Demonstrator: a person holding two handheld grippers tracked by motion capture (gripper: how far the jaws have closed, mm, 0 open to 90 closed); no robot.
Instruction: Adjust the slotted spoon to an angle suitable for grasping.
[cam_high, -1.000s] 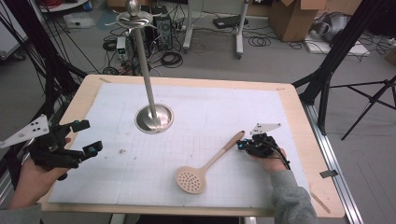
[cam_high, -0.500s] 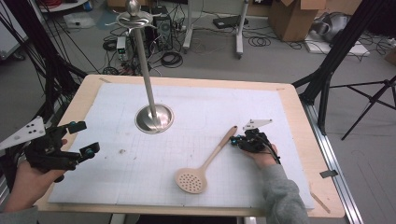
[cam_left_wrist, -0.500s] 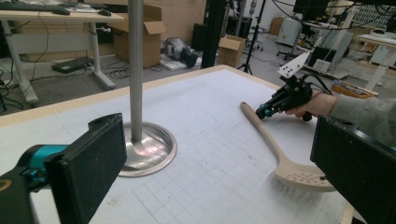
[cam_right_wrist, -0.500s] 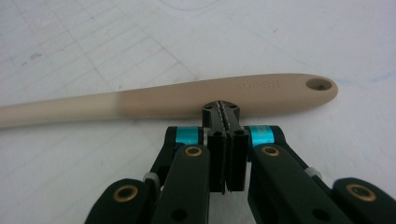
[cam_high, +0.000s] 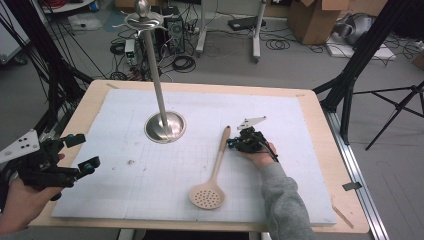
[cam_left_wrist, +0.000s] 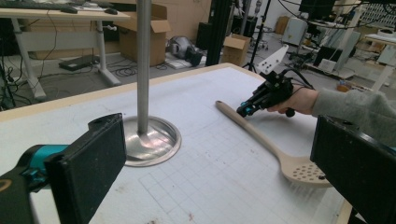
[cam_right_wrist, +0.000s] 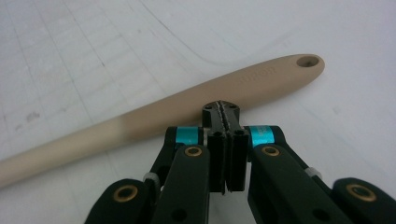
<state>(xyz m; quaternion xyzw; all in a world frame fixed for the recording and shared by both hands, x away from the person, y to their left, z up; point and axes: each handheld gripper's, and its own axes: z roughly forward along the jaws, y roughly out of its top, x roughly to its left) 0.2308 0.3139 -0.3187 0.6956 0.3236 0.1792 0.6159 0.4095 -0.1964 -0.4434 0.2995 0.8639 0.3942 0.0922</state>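
A beige slotted spoon (cam_high: 218, 161) lies flat on the white mat, its handle pointing away from me. My right gripper (cam_high: 231, 144) is shut with nothing between its jaws, and its tip sits low against the side of the handle near the hanging hole. In the right gripper view the shut jaws of the right gripper (cam_right_wrist: 221, 108) meet the spoon handle (cam_right_wrist: 261, 79). My left gripper (cam_high: 85, 151) hovers open at the mat's left edge, nothing between its jaws. From the left gripper (cam_left_wrist: 219, 140) view, the spoon (cam_left_wrist: 261, 137) and the right gripper (cam_left_wrist: 247, 109) lie ahead.
A steel stand with a round base (cam_high: 165, 126) and a tall pole (cam_high: 154, 70) rises at the mat's back left, also seen as the stand (cam_left_wrist: 149, 140). The mat lies on a wooden table (cam_high: 320, 130). Tripods, boxes and cables surround the table.
My right gripper has slid left across the mat, staying shut. The spoon's handle end has swung left with it, while the spoon's head has barely shifted. The left gripper has stayed put.
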